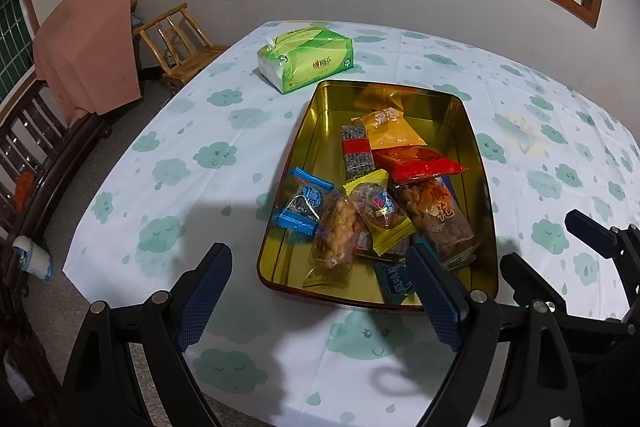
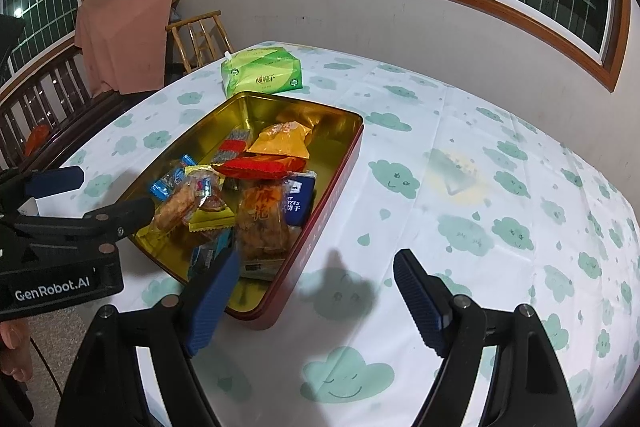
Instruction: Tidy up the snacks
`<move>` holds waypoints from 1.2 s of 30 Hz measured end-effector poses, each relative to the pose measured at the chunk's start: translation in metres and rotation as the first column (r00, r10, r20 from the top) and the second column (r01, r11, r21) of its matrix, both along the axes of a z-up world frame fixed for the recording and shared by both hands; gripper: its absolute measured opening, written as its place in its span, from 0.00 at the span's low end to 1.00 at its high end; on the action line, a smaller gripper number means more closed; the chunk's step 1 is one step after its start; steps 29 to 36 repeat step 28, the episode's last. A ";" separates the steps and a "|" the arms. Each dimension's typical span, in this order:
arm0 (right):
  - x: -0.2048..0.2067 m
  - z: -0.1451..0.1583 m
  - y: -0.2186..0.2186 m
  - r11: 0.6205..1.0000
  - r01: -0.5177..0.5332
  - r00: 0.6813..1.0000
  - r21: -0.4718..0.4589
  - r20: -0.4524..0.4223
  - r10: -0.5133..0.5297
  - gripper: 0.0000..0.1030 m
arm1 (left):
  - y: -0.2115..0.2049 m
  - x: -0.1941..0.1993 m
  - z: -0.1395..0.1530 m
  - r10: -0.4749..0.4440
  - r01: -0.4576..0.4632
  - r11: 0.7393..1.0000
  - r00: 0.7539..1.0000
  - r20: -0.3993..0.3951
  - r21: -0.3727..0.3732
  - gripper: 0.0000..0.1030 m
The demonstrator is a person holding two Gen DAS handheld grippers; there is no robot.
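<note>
A gold rectangular tin (image 1: 320,115) with a red outer wall (image 2: 320,239) sits on the cloud-print table. It holds several wrapped snacks: a blue packet (image 1: 306,201), a yellow packet (image 1: 378,211), a red packet (image 1: 418,165), an orange packet (image 1: 390,129) and a clear pack of brown twists (image 1: 434,217). My left gripper (image 1: 320,291) is open and empty, just before the tin's near edge. My right gripper (image 2: 316,295) is open and empty at the tin's near right corner; it also shows in the left wrist view (image 1: 552,247).
A green tissue pack (image 1: 306,59) lies behind the tin. The tablecloth (image 2: 500,227) has a faint yellow stain (image 2: 454,177) to the tin's right. A wooden chair (image 1: 180,47) and a pink-draped stand (image 1: 86,43) are beyond the table's left edge.
</note>
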State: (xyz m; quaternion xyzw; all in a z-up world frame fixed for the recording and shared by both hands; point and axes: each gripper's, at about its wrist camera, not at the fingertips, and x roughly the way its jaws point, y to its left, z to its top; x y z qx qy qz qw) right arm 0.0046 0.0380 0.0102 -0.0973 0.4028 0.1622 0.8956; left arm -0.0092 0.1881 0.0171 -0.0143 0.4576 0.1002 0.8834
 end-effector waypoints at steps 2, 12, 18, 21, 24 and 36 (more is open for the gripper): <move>0.000 0.000 0.000 1.000 -0.001 1.000 0.000 0.000 0.001 0.79 | 0.000 0.001 0.000 0.000 0.000 1.000 1.000 0.000 0.003 0.84; 0.000 -0.001 0.000 1.000 -0.002 1.000 0.000 -0.005 0.002 0.79 | -0.001 0.003 -0.002 0.005 -0.005 1.000 1.000 -0.004 0.020 0.84; 0.000 -0.004 0.001 1.000 0.003 1.000 -0.006 -0.008 -0.003 0.79 | 0.002 0.004 -0.004 0.011 -0.011 1.000 1.000 -0.011 0.021 0.84; 0.001 -0.005 0.000 1.000 0.007 1.000 -0.005 -0.012 -0.007 0.79 | 0.004 0.003 -0.005 0.010 -0.010 1.000 1.000 -0.012 0.002 0.84; 0.003 -0.005 -0.001 1.000 0.009 1.000 -0.006 -0.013 -0.009 0.79 | 0.004 0.002 -0.005 0.002 -0.002 1.000 1.000 -0.011 -0.003 0.84; 0.003 -0.005 -0.001 1.000 0.007 1.000 -0.007 -0.014 -0.008 0.79 | 0.003 0.002 -0.005 0.006 -0.006 1.000 1.000 -0.017 -0.007 0.86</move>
